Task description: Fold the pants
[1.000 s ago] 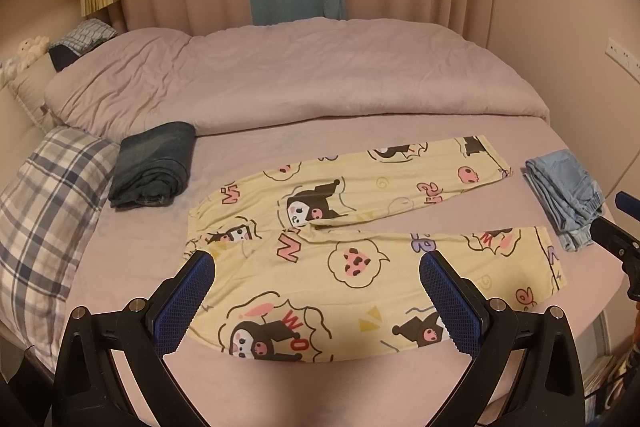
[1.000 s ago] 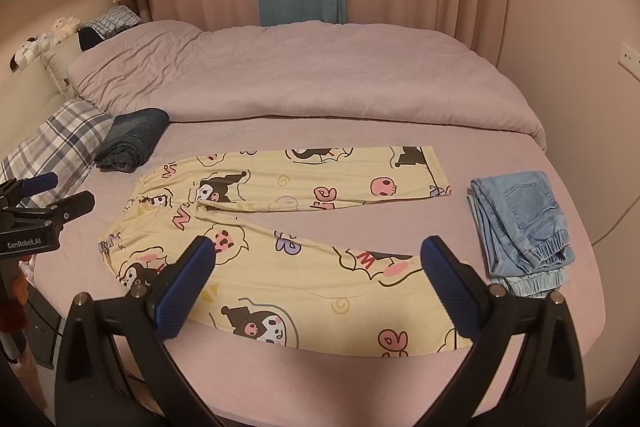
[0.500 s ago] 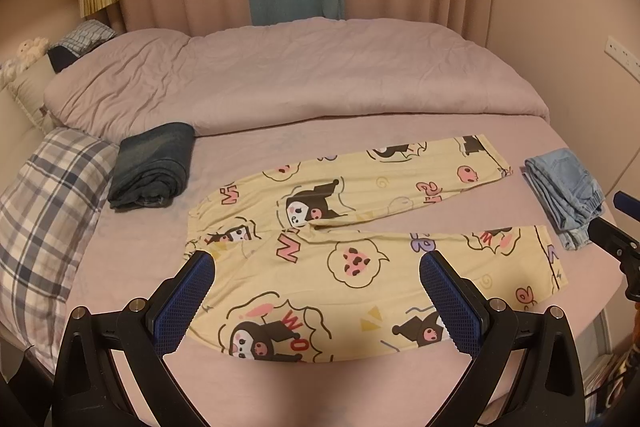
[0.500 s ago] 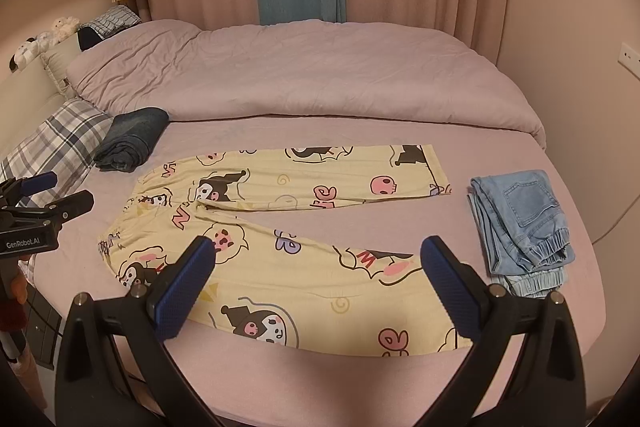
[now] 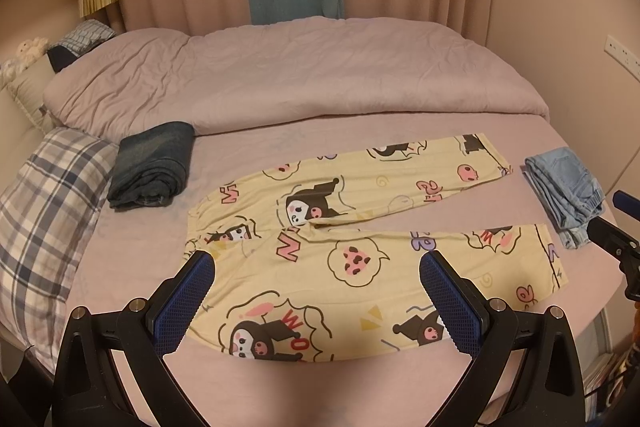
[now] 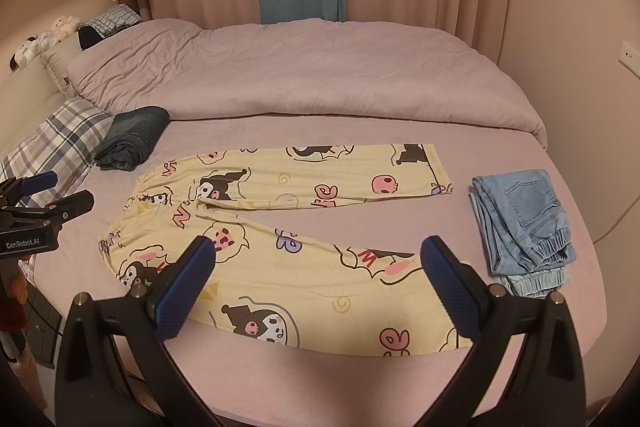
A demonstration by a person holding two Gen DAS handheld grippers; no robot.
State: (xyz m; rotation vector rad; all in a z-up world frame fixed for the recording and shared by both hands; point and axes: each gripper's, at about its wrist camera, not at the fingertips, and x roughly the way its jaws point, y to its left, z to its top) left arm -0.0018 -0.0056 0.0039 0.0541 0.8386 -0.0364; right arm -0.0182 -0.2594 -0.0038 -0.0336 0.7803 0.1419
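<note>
on mauve bed [image 5: 280, 155], flat cartoon-print pants [image 5: 360, 247]

The pants [image 5: 360, 251] are soft yellow with cartoon pictures and pink letters. They lie flat and open in the middle of the frame, not folded. The waist is at the left. The two legs spread apart toward the right.

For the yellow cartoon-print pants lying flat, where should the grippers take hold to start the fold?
Probably the near leg of the yellow cartoon-print pants: left gripper at its waistband end, right gripper at its cuff, both from the near bed edge. The legs lie spread in a V, so the near one lifts over the far.
</note>
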